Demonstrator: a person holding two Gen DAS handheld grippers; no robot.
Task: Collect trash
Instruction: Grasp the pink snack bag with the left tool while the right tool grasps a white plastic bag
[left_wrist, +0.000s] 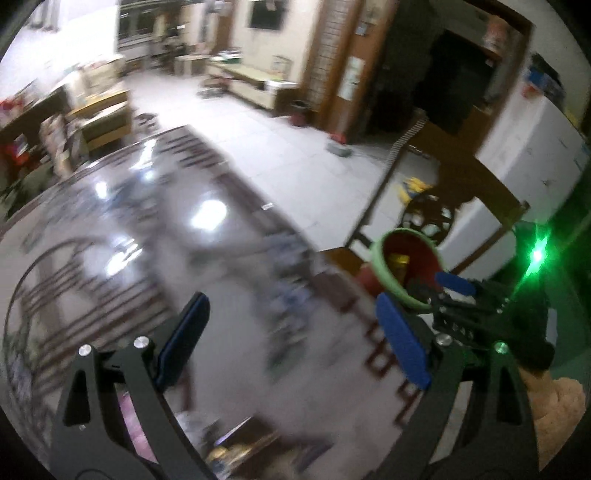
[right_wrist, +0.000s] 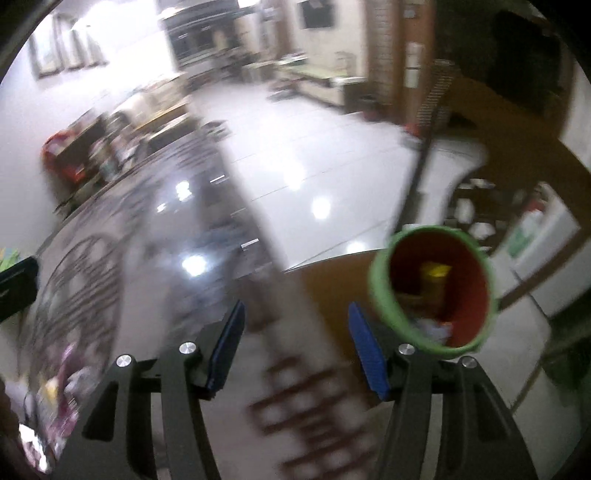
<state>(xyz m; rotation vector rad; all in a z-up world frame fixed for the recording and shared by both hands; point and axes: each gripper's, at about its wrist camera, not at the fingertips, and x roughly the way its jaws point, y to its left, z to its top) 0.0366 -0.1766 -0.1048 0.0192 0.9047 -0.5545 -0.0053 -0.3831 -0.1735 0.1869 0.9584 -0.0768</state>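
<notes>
Left gripper (left_wrist: 291, 339) and right gripper (right_wrist: 295, 347) — both sets of fingers apart, nothing between them — above a glossy patterned surface (left_wrist: 221, 236); green-rimmed bin (right_wrist: 432, 288) holds trash.

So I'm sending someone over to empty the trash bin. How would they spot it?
Start at the glossy patterned table and go to its far right end, at the wooden chair. The bin is a small round bucket, red inside with a pale green rim, already holding yellow trash.
</notes>
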